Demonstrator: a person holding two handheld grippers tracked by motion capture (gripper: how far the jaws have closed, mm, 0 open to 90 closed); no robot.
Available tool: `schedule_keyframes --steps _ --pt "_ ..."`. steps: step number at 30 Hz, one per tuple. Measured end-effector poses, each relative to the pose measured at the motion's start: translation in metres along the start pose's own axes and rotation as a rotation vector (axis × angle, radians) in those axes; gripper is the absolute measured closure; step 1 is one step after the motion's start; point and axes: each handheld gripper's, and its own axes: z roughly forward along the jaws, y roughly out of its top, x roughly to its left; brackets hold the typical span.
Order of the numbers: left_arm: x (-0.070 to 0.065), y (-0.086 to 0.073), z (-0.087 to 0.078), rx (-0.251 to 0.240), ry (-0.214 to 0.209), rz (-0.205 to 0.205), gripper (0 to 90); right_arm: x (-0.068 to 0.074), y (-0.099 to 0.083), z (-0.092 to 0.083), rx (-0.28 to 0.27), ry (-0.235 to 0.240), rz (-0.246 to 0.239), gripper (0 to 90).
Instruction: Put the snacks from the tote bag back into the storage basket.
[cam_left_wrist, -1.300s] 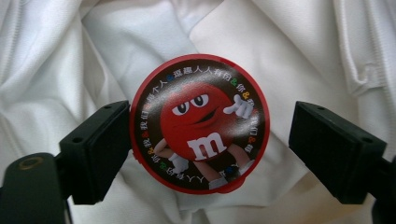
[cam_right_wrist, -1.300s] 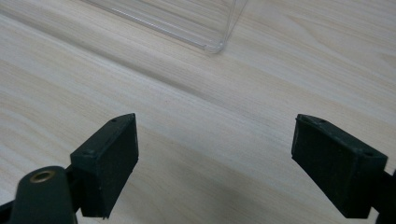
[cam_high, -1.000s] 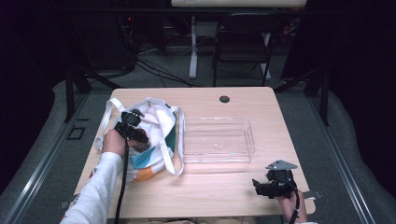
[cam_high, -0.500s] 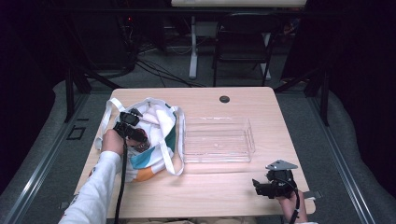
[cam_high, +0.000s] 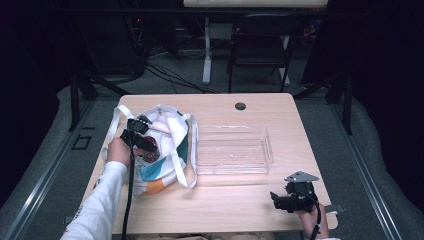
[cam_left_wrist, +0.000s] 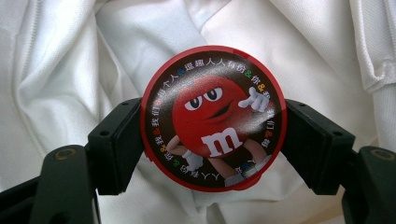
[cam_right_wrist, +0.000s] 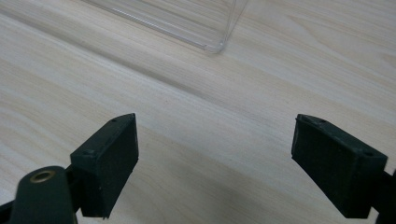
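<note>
My left gripper (cam_high: 144, 143) reaches into a white tote bag (cam_high: 170, 131) with teal and orange patches at the table's left. In the left gripper view its jaws (cam_left_wrist: 212, 140) are shut on a round red candy tub (cam_left_wrist: 212, 116) with a cartoon character on its lid, and both pads press its sides over the bag's white cloth (cam_left_wrist: 70, 70). My right gripper (cam_high: 278, 198) rests near the table's front right edge. Its jaws (cam_right_wrist: 215, 163) stand open over bare wood with nothing between them.
A clear plastic tray (cam_high: 232, 150) sits in the middle of the wooden table (cam_high: 225, 200), right of the bag; its corner (cam_right_wrist: 187, 18) lies ahead of the right jaws. A small dark grommet (cam_high: 240, 106) is at the back edge. A chair (cam_high: 260, 45) stands beyond.
</note>
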Motion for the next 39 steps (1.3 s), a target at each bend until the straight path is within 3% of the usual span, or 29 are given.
schedule_keyframes --steps 9,39 --pt "-0.001 0.002 -0.01 0.003 0.011 0.021 26.2 0.0 0.0 0.0 0.004 0.004 0.003 14.3" --pt "0.004 0.01 -0.053 -0.038 0.019 0.031 26.3 0.001 0.0 0.0 0.005 -0.002 -0.002 14.3"
